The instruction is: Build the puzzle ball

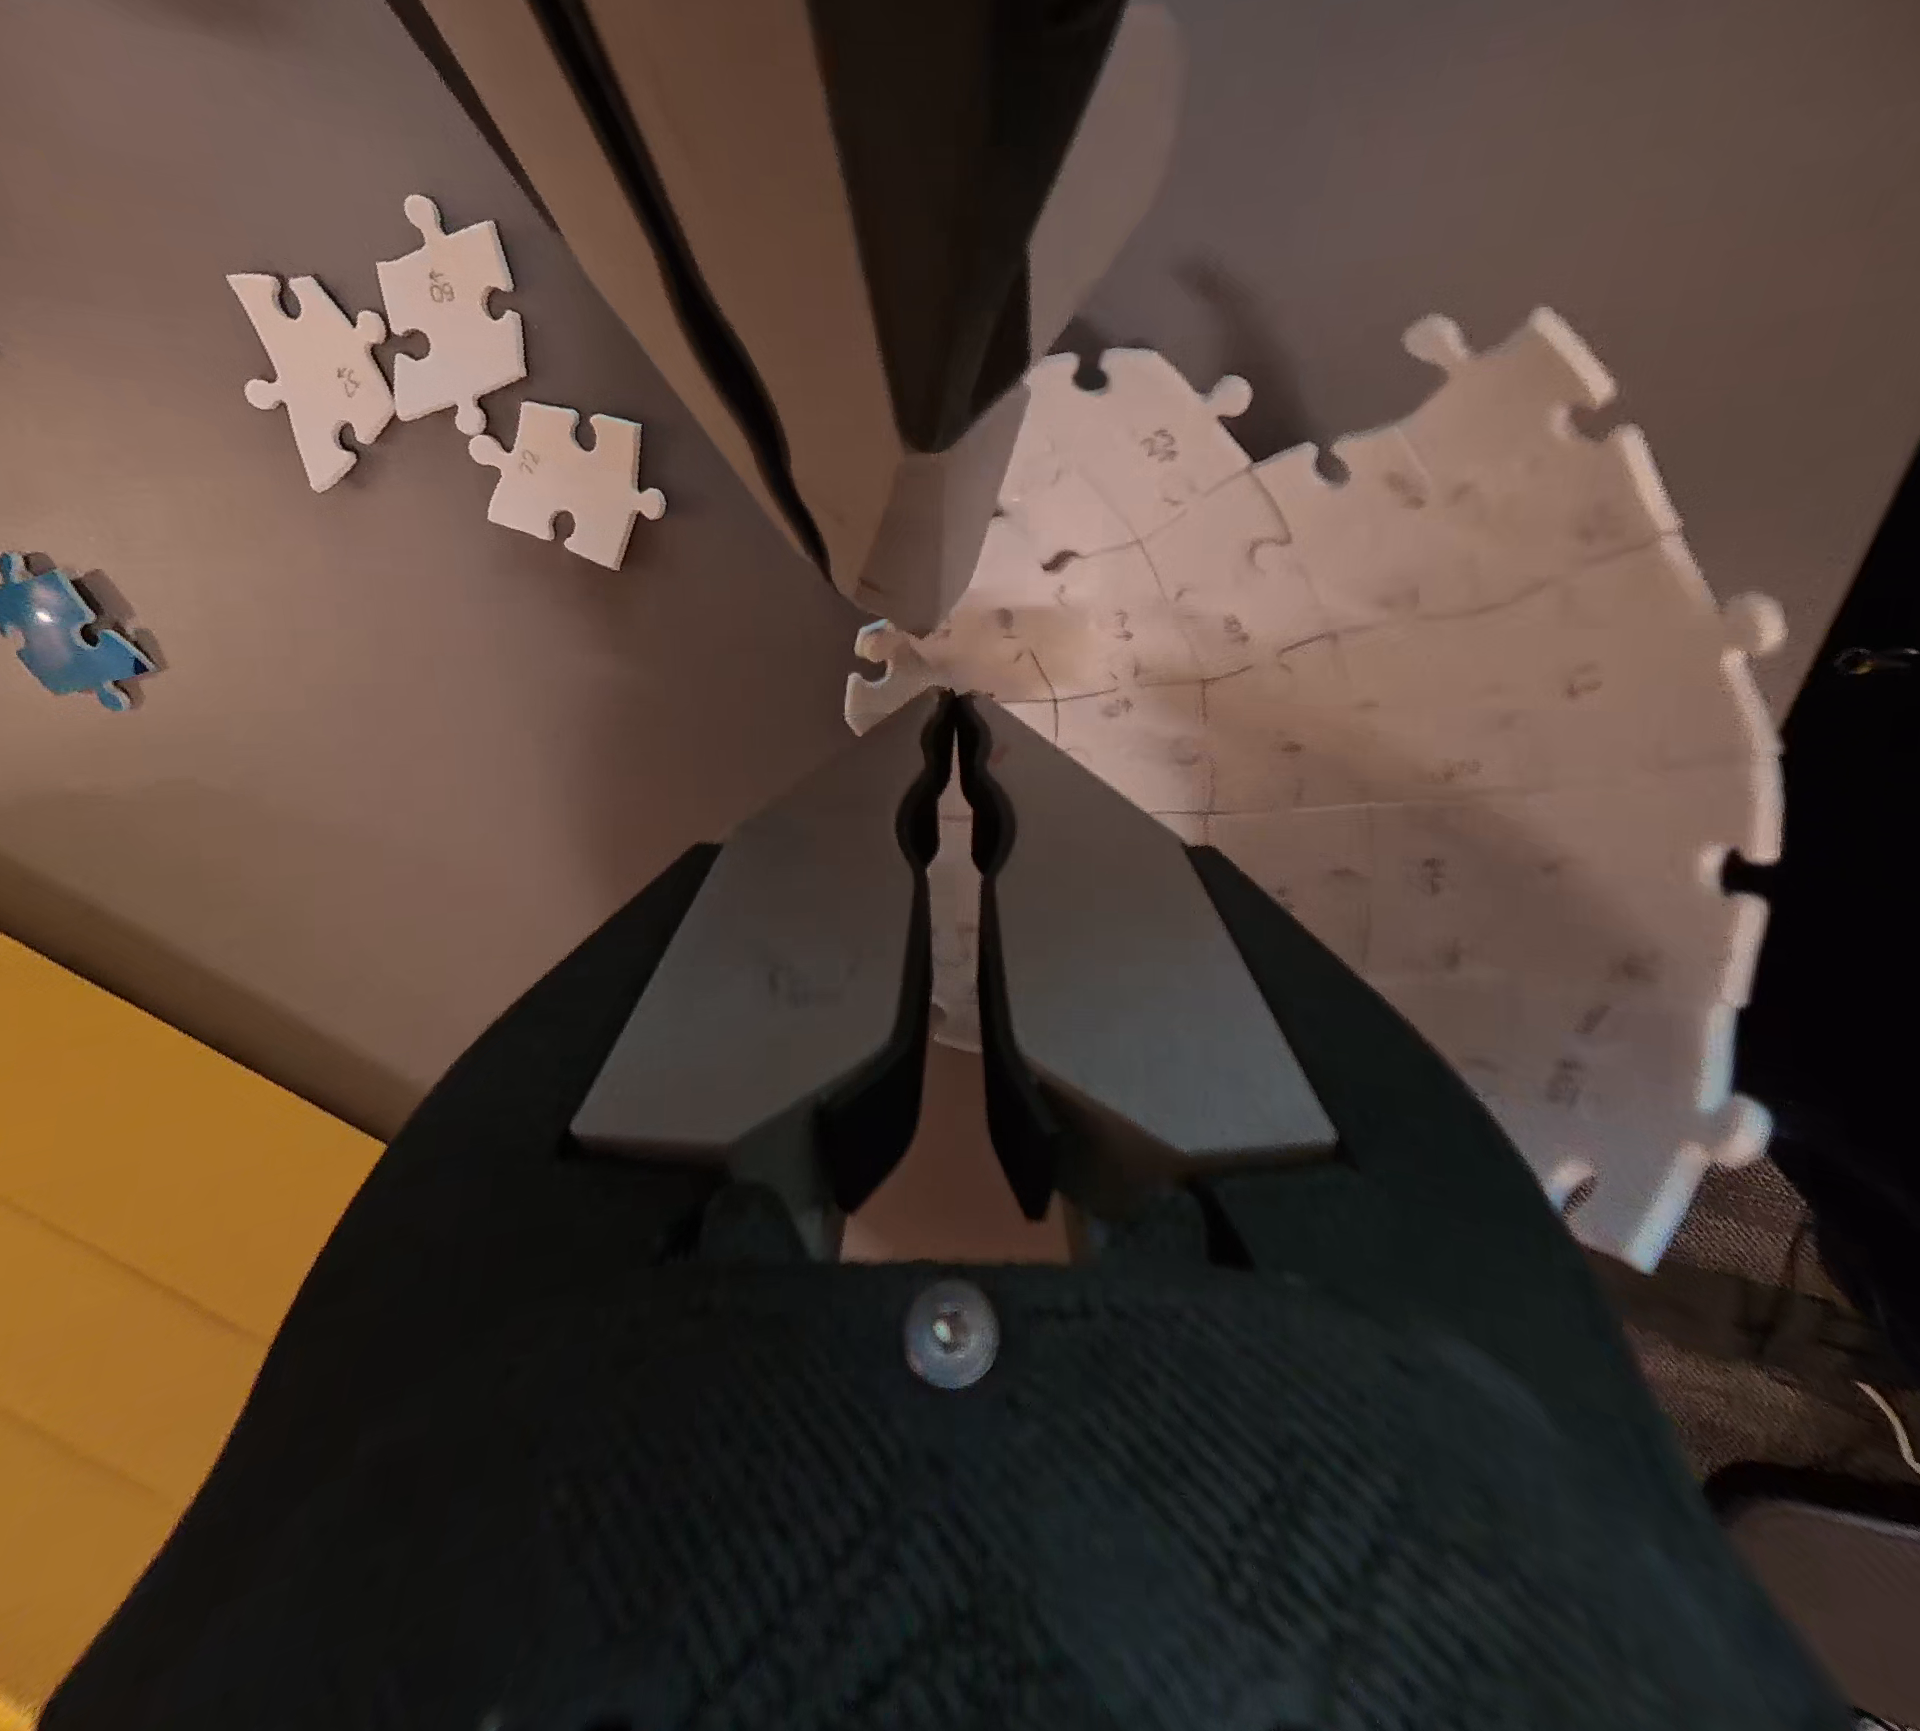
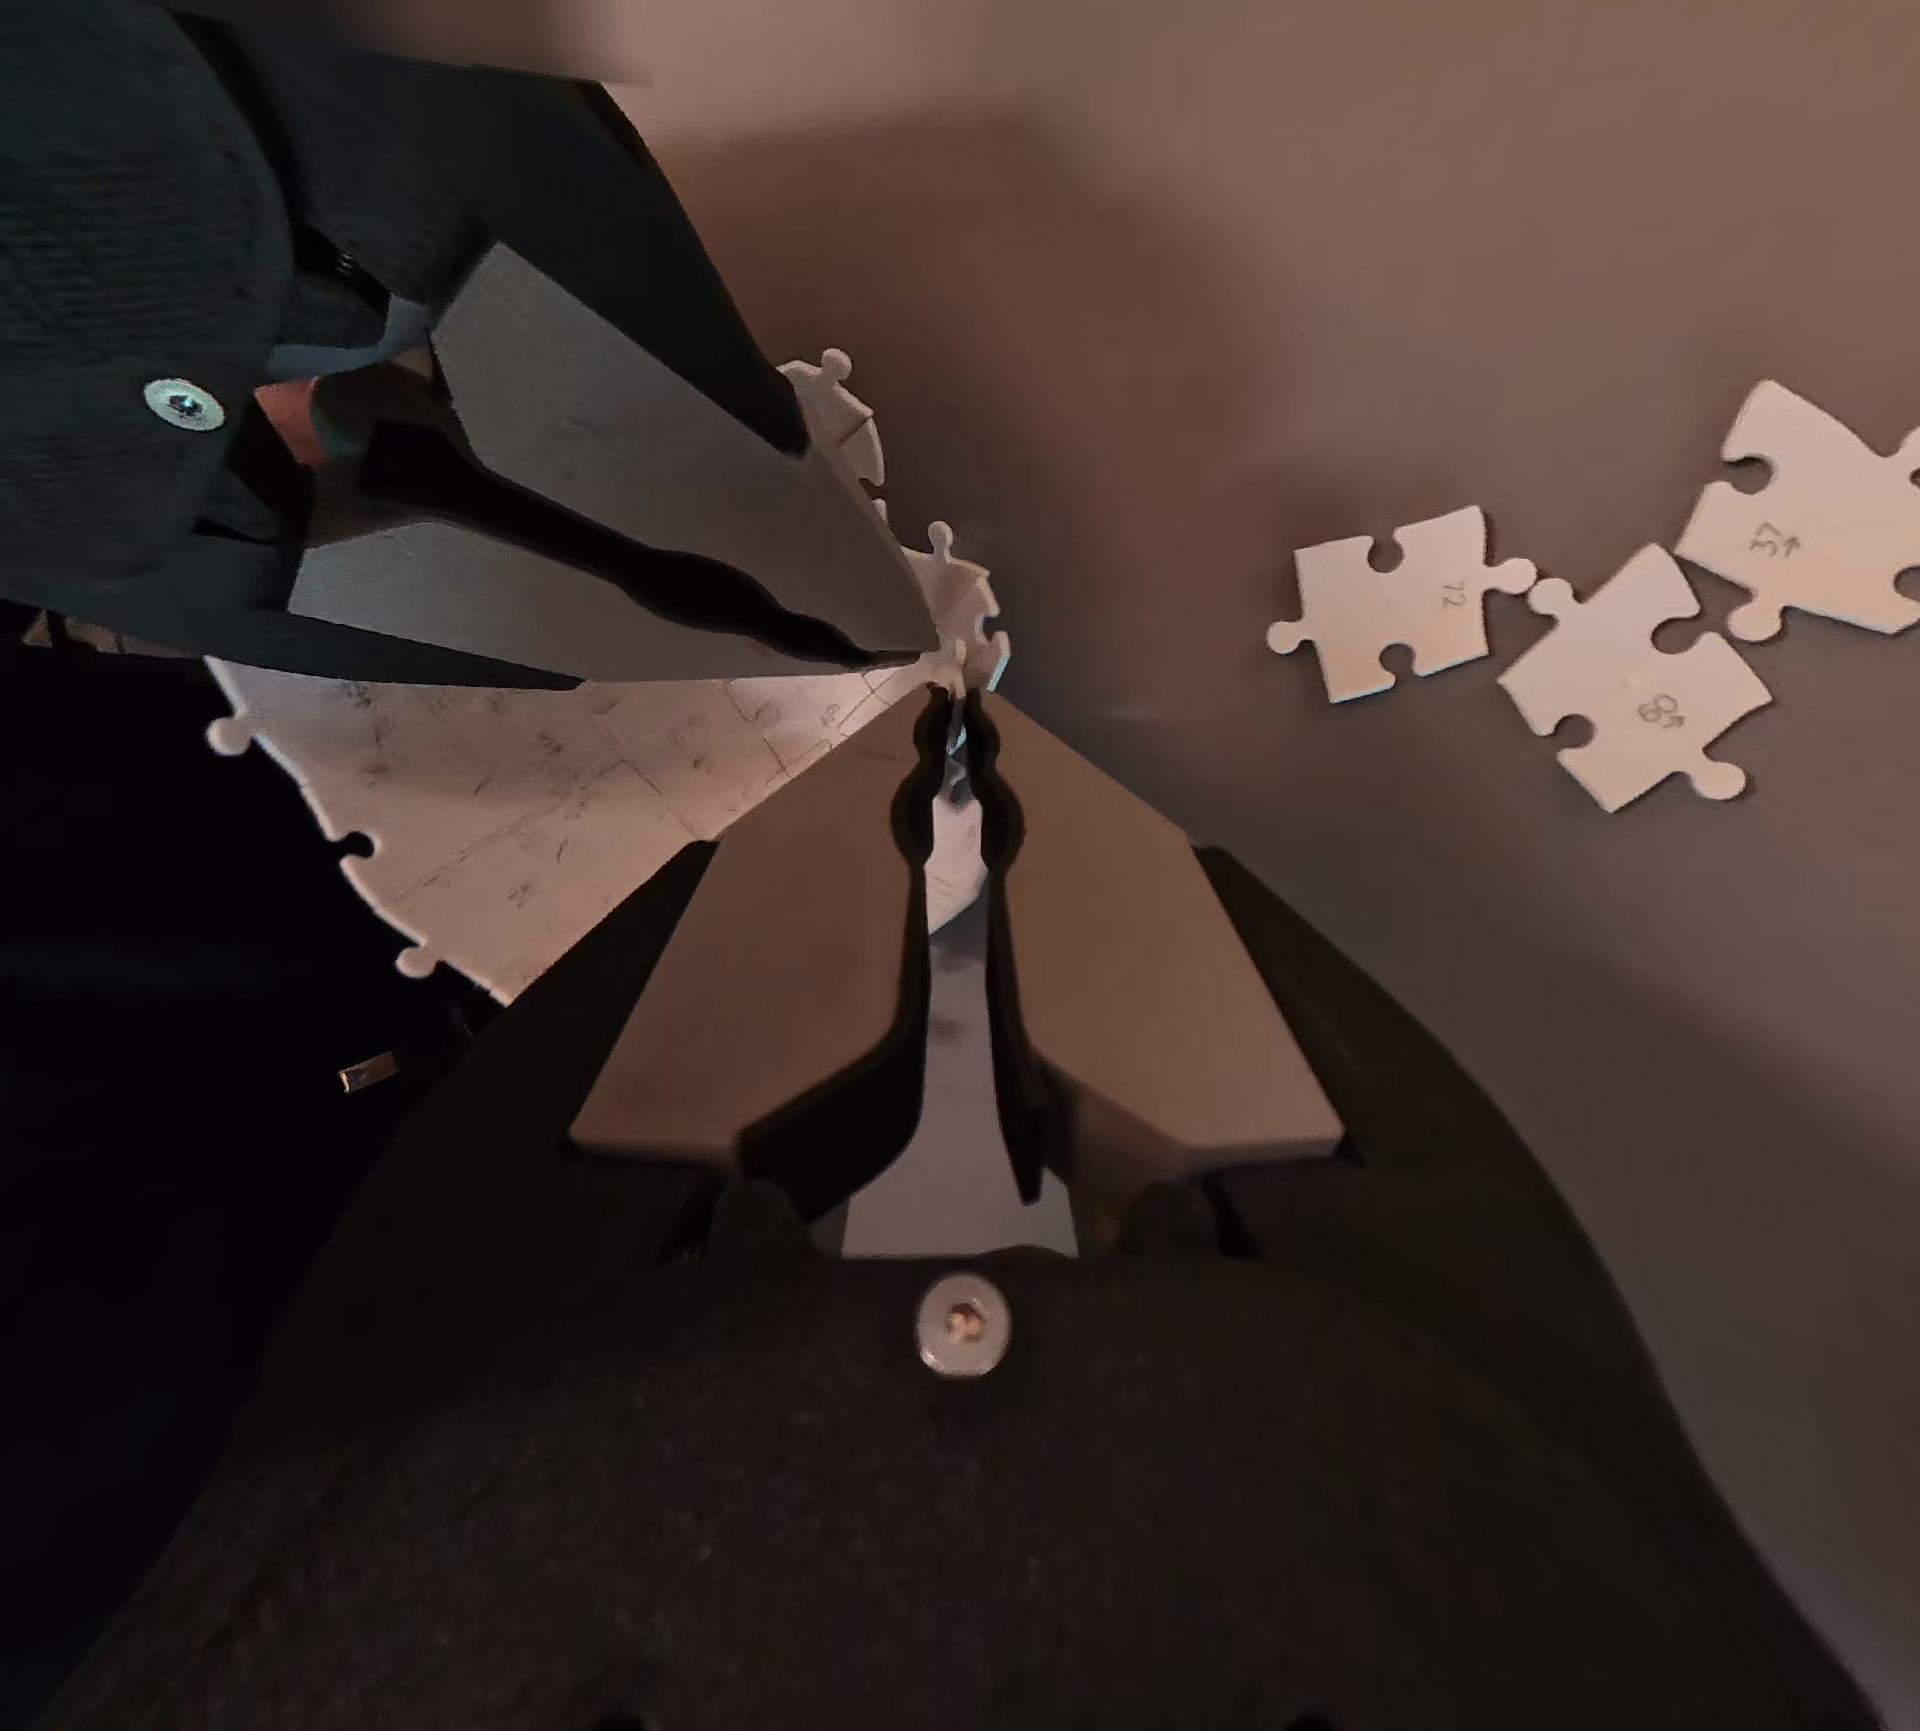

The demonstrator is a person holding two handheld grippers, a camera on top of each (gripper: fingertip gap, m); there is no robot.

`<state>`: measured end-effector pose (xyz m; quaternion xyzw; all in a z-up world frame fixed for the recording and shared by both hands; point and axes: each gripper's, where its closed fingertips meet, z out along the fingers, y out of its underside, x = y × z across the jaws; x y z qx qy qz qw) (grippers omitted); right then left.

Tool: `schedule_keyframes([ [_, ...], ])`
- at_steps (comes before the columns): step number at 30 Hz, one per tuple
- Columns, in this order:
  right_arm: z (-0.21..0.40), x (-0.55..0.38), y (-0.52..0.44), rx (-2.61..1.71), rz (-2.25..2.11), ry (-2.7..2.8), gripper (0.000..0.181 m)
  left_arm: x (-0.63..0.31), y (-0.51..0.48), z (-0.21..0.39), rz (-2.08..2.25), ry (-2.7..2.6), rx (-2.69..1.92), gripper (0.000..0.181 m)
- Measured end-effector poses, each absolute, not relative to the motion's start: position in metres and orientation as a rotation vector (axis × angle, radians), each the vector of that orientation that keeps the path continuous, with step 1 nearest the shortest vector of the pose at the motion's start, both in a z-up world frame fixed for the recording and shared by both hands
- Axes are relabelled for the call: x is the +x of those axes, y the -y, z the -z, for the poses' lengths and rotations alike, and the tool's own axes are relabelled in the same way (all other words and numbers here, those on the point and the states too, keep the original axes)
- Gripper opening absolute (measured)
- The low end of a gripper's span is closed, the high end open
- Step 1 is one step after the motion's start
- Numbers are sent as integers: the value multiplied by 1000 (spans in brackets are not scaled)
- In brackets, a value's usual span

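Both grippers, left gripper [image 1: 951,705] and right gripper [image 2: 951,699], pinched the white puzzle shell [image 1: 1455,746] edge, fingers nearly closed; next, press that piece in snugly.

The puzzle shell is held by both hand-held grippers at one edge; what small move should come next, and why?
Probably press the edge piece home into the puzzle shell. The left hand-held gripper and the right hand-held gripper are both shut at that rim, tips nearly meeting, while three loose pieces wait on the table.
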<state>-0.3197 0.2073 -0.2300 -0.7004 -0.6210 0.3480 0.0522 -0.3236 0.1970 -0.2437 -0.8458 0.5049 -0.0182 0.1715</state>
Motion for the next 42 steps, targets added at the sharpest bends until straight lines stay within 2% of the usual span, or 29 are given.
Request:
schedule_keyframes([
  [14, 216, -319, -220, -2122, -1193, 1881, 0, -322, -202, 246, 25, -1504, -2410, 0],
  [23, 229, -314, -222, -2189, -1151, 2032, 0, -318, -204, 246, 35, -1518, -2376, 0],
  [42, 232, -317, -227, -2207, -1236, 1880, 0, -317, -197, 247, 144, -1496, -2527, 0],
])
